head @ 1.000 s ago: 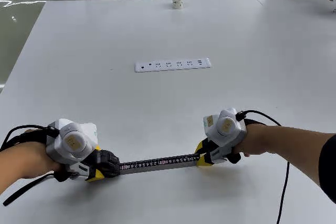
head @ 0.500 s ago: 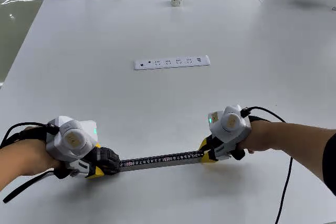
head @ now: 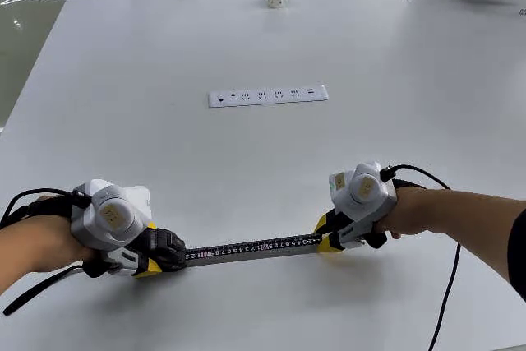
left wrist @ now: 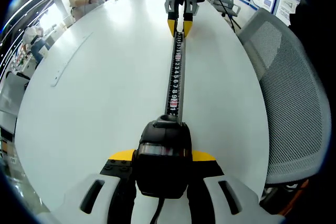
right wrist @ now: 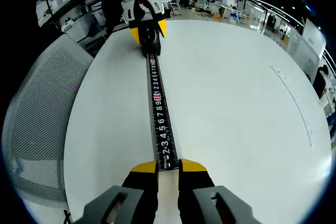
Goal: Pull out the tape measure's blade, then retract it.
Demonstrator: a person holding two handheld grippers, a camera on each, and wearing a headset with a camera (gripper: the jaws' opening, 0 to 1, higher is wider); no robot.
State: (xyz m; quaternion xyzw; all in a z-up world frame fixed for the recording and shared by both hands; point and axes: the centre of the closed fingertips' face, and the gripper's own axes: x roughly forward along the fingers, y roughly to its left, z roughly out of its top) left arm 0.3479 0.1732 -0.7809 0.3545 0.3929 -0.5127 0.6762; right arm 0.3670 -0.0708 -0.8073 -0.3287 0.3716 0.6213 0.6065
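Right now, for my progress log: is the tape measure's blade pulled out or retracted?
Pulled out. The numbered blade stretches from the black case in the left tongs to the right tongs pinching its end.

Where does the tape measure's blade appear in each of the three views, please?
Head view: the blade runs across the lower centre, between the left gripper and right gripper.
Left gripper view: the blade runs up the middle from the case at bottom.
Right gripper view: the blade runs up from the jaws at bottom centre.
Shared landmark: the power strip.
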